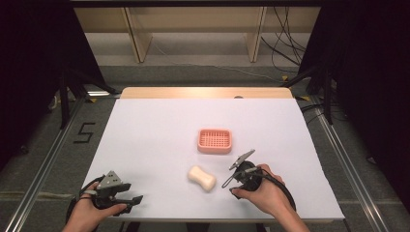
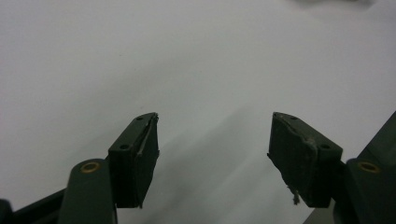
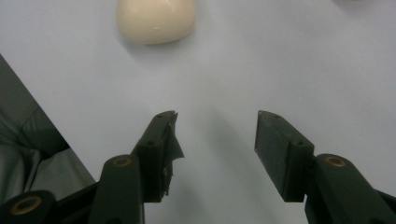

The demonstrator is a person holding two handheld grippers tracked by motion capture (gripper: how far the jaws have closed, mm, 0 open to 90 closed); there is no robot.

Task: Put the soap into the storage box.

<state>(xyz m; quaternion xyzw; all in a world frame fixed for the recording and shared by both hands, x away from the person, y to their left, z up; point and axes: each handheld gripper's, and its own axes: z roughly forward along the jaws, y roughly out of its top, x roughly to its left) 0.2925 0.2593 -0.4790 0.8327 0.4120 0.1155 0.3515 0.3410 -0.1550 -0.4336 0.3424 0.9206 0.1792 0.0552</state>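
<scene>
1. A white desk (image 1: 145,145) is seen from above. A person's forearms come in from the bottom edge, and each hand holds a black two-jaw gripper.
2. A cream bar of soap (image 1: 201,177) lies on the near middle of the desk. It is shaped like a peanut, with a pinched waist and two rounded ends, and it lies at a slant.
3. A pink soap dish (image 1: 214,141) with a gridded floor sits just beyond the soap, apart from it and holding nothing.
4. The right gripper (image 1: 231,180) hovers near the soap's right end without touching it. In the right gripper view its jaws stand wide apart with nothing between them, and the soap (image 3: 155,21) sits ahead of them and off to the left.
5. The left gripper (image 1: 135,200) rests low at the near left corner, well apart from the soap. In the left gripper view its jaws (image 2: 212,158) gape wide over bare white desk and hold nothing.
6. The soap looks light, rigid and smooth, so it is likely to be slippery between hard jaws.
7. The narrow waist seems the safest place to grip it, with the jaws closing across the short width so the bulging ends cannot slide out.
</scene>
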